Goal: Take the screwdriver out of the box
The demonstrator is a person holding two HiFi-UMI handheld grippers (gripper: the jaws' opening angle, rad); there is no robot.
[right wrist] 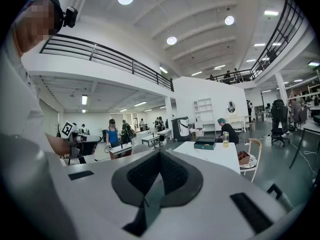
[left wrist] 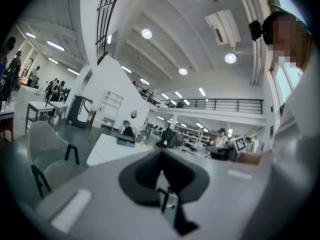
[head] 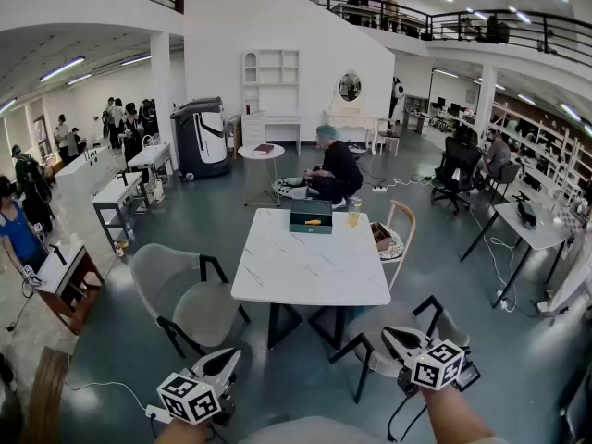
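A dark green box (head: 311,215) stands open at the far end of the white marble table (head: 305,276), with an orange-handled screwdriver (head: 314,221) lying inside it. Both grippers hang low near my body, well short of the table. My left gripper (head: 231,356) is at the bottom left, jaws together and empty. At the bottom right, my right gripper (head: 388,335) is shut with nothing in it. The left gripper view shows its own closed tips (left wrist: 161,156) and the box (left wrist: 126,140) far off. In the right gripper view the shut gripper (right wrist: 160,155) points toward the box (right wrist: 205,144).
A cup of yellow liquid (head: 354,213) stands beside the box. A grey chair (head: 185,299) sits left of the table, a wooden chair (head: 400,231) holding a tray at its right, and another chair (head: 407,326) stands between me and the table. A person crouches behind the table.
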